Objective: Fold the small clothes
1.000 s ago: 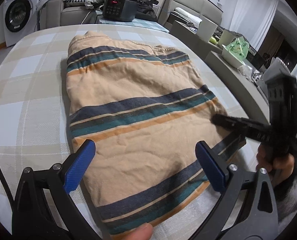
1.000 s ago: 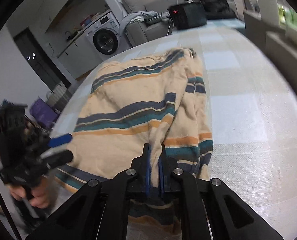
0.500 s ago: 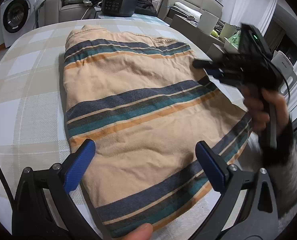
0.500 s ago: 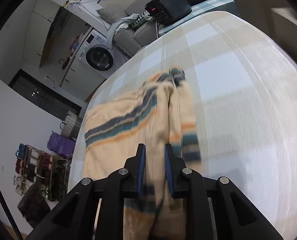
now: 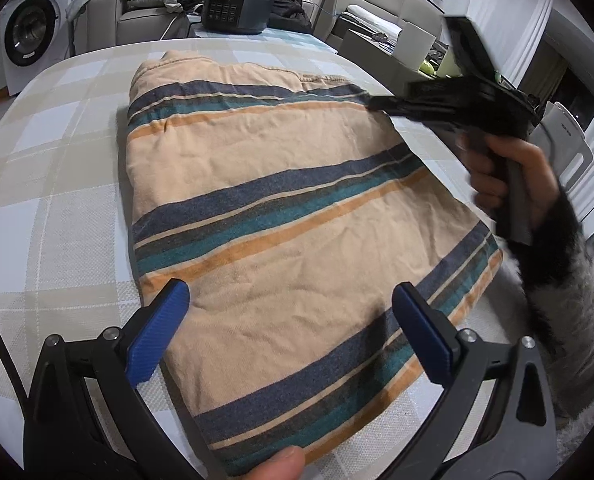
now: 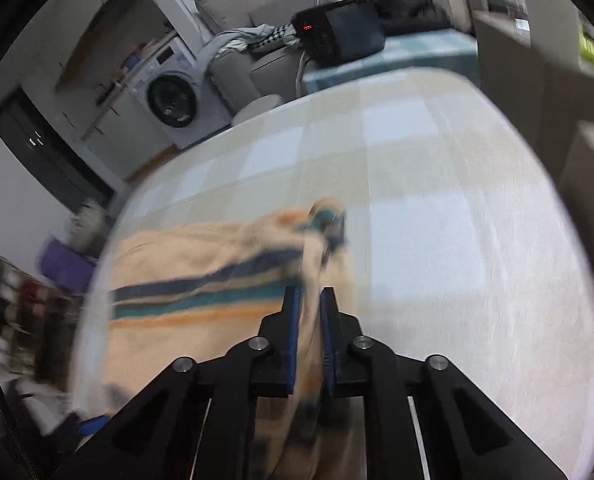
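Striped garment (image 5: 281, 216) is laid flat on checked surface (image 5: 57, 208), already folded in part. Right tool (image 6: 308, 320) is pinching far edge; left tool (image 5: 289, 332) is spread above near hem. Further folds are judged left.

Garment (image 5: 281, 216) on table (image 5: 57, 208)

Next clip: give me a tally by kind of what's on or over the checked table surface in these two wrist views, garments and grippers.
Garments: 1, the striped shirt
Grippers: 2, the left gripper and the right gripper
Total: 3
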Action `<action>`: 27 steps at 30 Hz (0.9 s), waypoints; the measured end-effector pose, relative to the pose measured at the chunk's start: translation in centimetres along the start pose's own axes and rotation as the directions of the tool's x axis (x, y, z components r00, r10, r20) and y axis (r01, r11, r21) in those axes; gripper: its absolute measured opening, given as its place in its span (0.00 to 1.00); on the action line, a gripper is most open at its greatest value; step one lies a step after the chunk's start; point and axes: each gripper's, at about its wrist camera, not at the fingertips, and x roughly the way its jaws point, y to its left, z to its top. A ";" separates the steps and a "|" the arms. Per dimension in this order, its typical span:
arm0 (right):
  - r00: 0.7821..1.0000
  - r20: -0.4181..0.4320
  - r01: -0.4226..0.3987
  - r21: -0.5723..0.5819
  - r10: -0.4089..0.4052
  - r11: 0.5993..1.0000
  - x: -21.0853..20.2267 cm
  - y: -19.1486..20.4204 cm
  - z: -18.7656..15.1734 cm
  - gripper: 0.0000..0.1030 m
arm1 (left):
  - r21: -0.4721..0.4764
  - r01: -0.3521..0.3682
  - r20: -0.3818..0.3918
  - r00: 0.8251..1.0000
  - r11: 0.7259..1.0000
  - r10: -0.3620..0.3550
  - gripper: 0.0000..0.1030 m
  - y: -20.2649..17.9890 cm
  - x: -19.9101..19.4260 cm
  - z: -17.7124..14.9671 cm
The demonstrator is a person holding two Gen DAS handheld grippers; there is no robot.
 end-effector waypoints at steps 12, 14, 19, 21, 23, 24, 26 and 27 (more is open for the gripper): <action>0.982 -0.110 -0.160 -0.048 0.154 0.986 -5.3 2.1 -10.8 0.30 | -0.019 0.001 0.000 1.000 1.000 -0.001 0.98 0.5 -0.2 0.3; 0.982 -0.111 -0.158 -0.066 0.150 0.985 -4.8 2.7 -10.7 0.30 | -0.013 -0.006 0.007 1.000 1.000 0.006 0.98 0.3 -0.5 0.3; 0.991 -0.089 -0.109 -0.079 0.102 0.991 -3.9 3.0 -10.2 0.05 | -0.015 -0.022 0.016 1.000 1.000 0.022 0.98 0.3 -0.9 0.3; 0.997 -0.013 -0.083 -0.120 0.082 0.989 -5.5 3.5 -10.3 0.04 | -0.015 -0.019 0.019 1.000 1.000 0.019 0.98 0.3 -1.0 0.3; 0.999 0.025 -0.033 -0.149 0.037 0.988 -6.5 4.0 -10.7 0.05 | -0.013 -0.014 0.022 1.000 1.000 0.014 0.98 0.3 -1.1 0.3; 1.000 0.027 0.017 -0.160 -0.012 0.987 -6.1 3.9 -11.1 0.05 | -0.012 -0.011 0.017 1.000 1.000 0.012 0.98 0.4 -1.0 0.3; 0.996 -0.035 0.070 -0.148 -0.076 0.987 -4.0 3.0 -11.5 0.06 | -0.018 -0.012 0.003 1.000 1.000 0.012 0.98 0.7 -0.6 0.2; 0.998 -0.040 0.050 -0.124 -0.055 0.991 -3.9 2.6 -11.5 0.09 | -0.021 -0.016 -0.007 1.000 1.000 0.016 0.98 0.8 -0.5 0.1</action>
